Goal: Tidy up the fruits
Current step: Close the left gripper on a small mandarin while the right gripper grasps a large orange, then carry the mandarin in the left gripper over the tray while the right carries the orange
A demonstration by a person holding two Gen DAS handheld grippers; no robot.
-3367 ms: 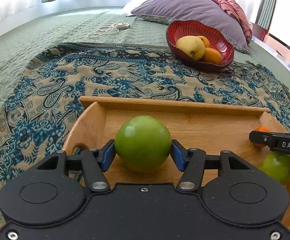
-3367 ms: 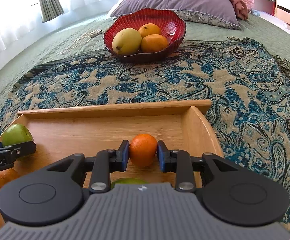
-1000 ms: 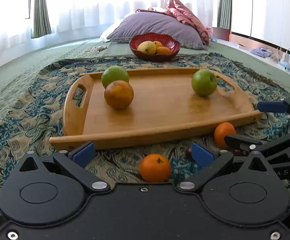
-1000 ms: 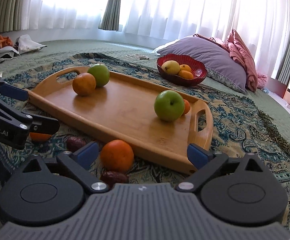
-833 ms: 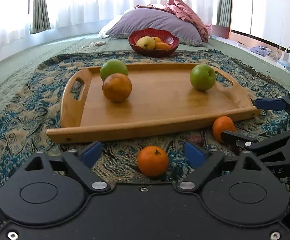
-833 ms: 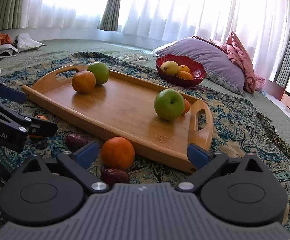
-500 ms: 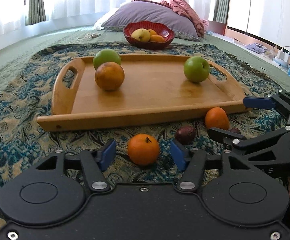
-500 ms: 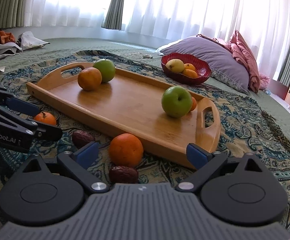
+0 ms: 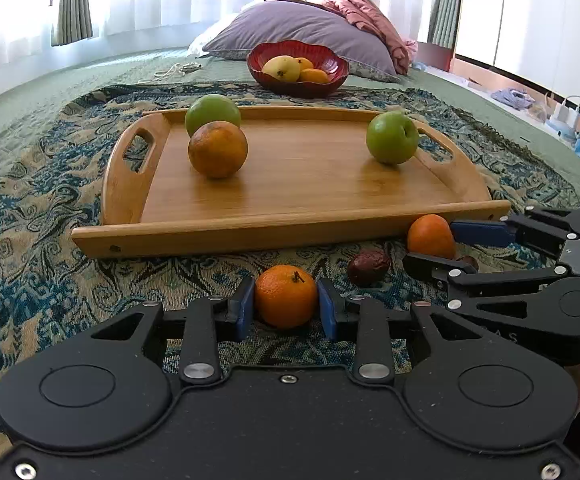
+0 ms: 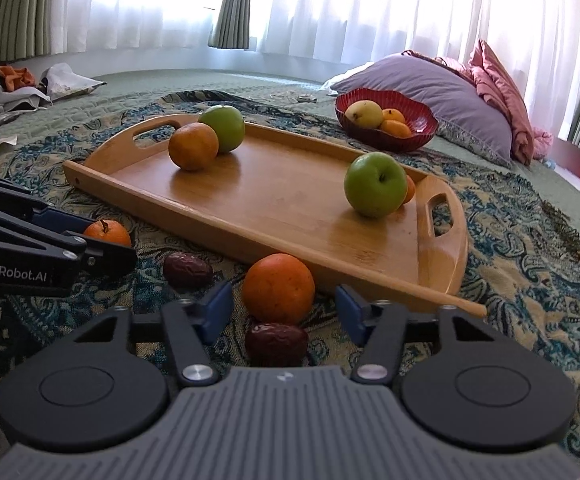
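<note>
A wooden tray (image 9: 290, 184) lies on the patterned throw and holds two green apples (image 9: 392, 137), a large orange (image 9: 217, 149) and a small orange (image 10: 408, 189). My left gripper (image 9: 285, 302) is shut on a small mandarin (image 9: 285, 295) lying on the throw in front of the tray; it also shows in the right wrist view (image 10: 107, 232). My right gripper (image 10: 279, 310) is open around an orange (image 10: 278, 287) lying by the tray's near edge, its pads apart from it. Two dark dates (image 10: 275, 342) (image 10: 187, 270) lie close by.
A red bowl (image 9: 298, 65) with a yellow fruit and oranges stands behind the tray, in front of a purple pillow (image 9: 302, 30). Crumpled clothes and paper (image 10: 29, 88) lie at the far left. A cable (image 9: 173, 70) lies on the green bedspread.
My left gripper has closed its pads onto the mandarin. My right gripper has narrowed around the orange and moved a little closer to it. Earlier both grippers set fruit in the tray.
</note>
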